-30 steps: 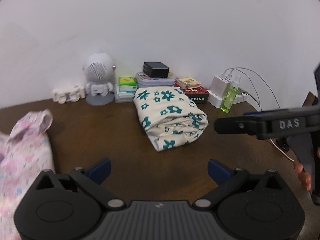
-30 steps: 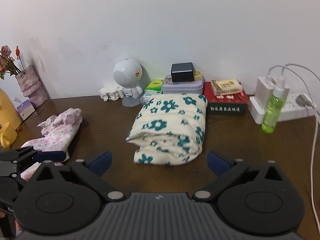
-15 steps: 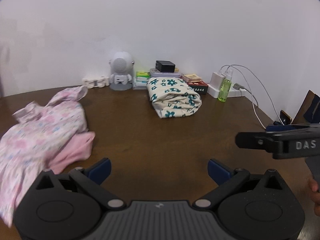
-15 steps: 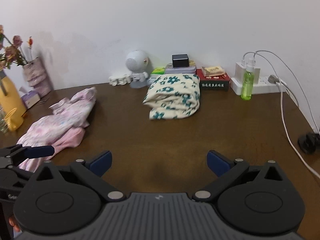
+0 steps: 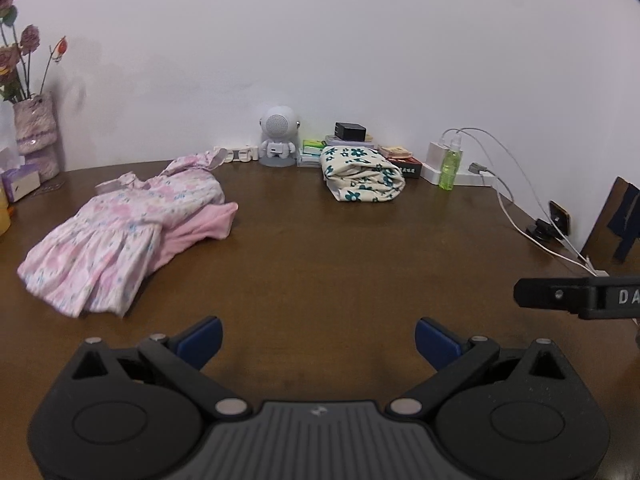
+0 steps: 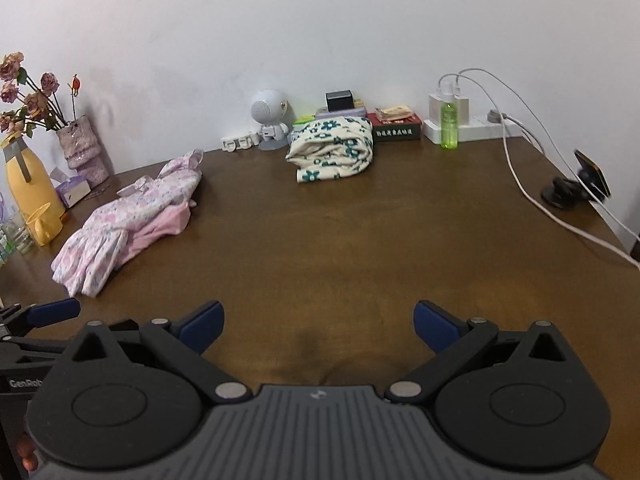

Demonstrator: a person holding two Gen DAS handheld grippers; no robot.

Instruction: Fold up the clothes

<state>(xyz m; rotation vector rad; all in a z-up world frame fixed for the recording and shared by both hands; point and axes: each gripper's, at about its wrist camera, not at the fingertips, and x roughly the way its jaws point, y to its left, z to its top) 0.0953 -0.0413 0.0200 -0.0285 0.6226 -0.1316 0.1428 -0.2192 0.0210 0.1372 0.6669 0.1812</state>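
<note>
A folded cream cloth with teal flowers [image 5: 362, 178] [image 6: 332, 149] lies at the back of the brown table [image 5: 340, 264]. Left of it sprawls an unfolded pink floral dress [image 5: 120, 232] [image 6: 128, 216] over a plain pink garment [image 5: 204, 224]. My left gripper [image 5: 318, 340] hovers open above the table's near middle, holding nothing. My right gripper [image 6: 316, 322] is also open with nothing between its blue pads; a finger of it shows at the right edge of the left wrist view. Both stand well short of the clothes.
Along the back wall stand a white robot figure [image 5: 278, 142], boxes [image 6: 394, 126], a green bottle [image 6: 449, 124] and a power strip with cables [image 6: 516, 164]. A phone on a stand [image 6: 576, 184] sits at right. A flower vase [image 6: 82, 148] and yellow bottle [image 6: 32, 192] stand left.
Both grippers have pulled back from the folded flowered cloth toward the table's near side, so the pink dress and more of the table have come into view. Both stayed open.
</note>
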